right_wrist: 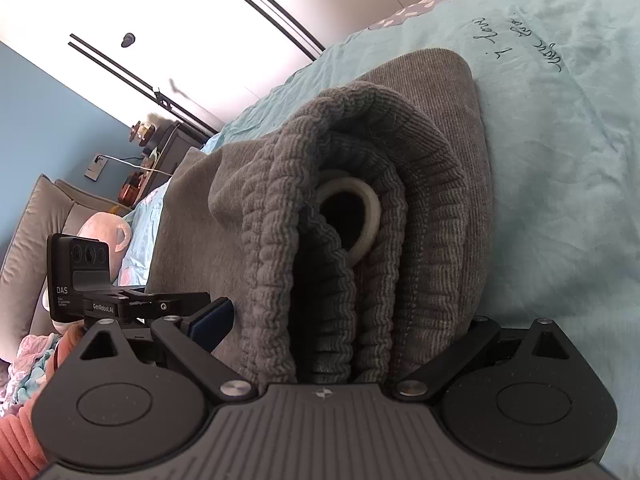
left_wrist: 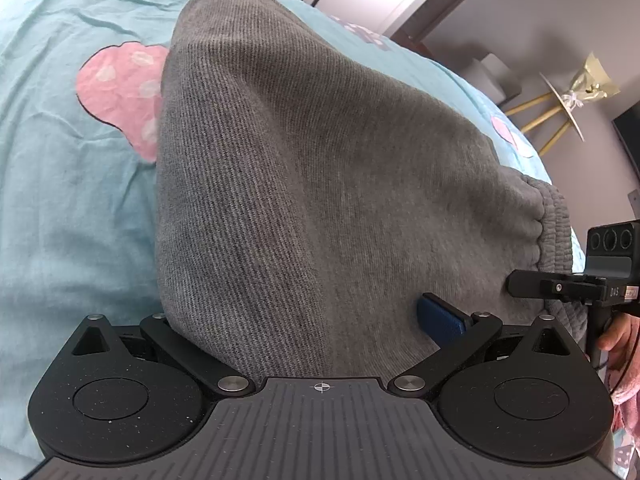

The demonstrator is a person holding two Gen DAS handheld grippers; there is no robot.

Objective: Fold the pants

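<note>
Two grippers, 1 pr grey pants [left_wrist: 304, 184] on blue bedsheet [left_wrist: 60, 184].
L gripper [left_wrist: 304, 320] clamps pant fabric; R gripper [right_wrist: 344, 320] clamps bunched waistband [right_wrist: 360, 208]; pants folded, lying on sheet.

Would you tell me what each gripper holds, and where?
Both grip the grey pants: the right gripper on the ribbed waistband, the left gripper on a plain folded edge.

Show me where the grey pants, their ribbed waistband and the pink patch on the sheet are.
grey pants [left_wrist: 280, 168]: left wrist view, on the smooth leg fabric.
ribbed waistband [right_wrist: 420, 184]: right wrist view, on its outer gathered fold.
pink patch [left_wrist: 120, 88]: left wrist view, on its middle.
</note>
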